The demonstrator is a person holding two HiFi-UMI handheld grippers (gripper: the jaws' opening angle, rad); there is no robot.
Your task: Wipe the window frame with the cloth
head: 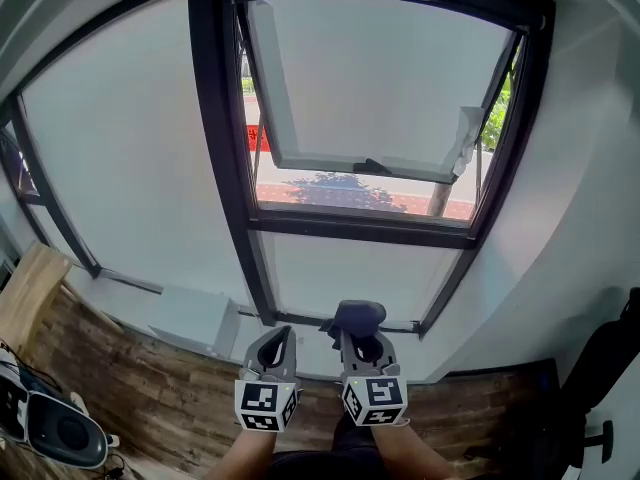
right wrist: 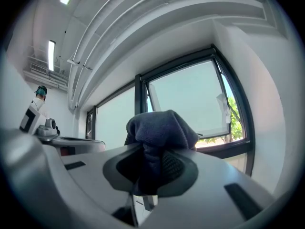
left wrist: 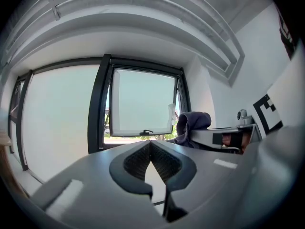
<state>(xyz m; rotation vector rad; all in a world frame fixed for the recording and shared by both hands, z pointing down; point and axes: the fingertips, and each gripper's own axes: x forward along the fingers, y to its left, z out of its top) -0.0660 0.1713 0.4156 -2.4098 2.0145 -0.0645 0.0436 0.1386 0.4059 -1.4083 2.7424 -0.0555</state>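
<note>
Standing before a dark window frame (head: 226, 158), looking steeply down. In the right gripper (head: 361, 340), a dark blue cloth (head: 358, 315), pinched between the jaws and bunched into a lump above the tips. In the right gripper view, covering the line where the jaws meet, with a fold hanging down between the pads. Held in the air, low before the bottom bar of the frame and apart from it.

Just beside it, the left gripper (head: 275, 346), pressed together at the tips with nothing between. In the left gripper view, only pale wall through the small gap lower down. Both grippers level with each other, marker cubes (head: 267, 405) toward the person.

Higher up in the frame, a sash (head: 380, 78) swung open outward, with a dark handle (head: 372, 166) on its lower rail. Through the opening, reddish ground and green leaves. To the left, a large frosted pane (head: 120, 138), closed.

Below the window, a wooden floor (head: 150, 383). At its left edge, a grey and white device (head: 55, 430), too cut off to name.
</note>
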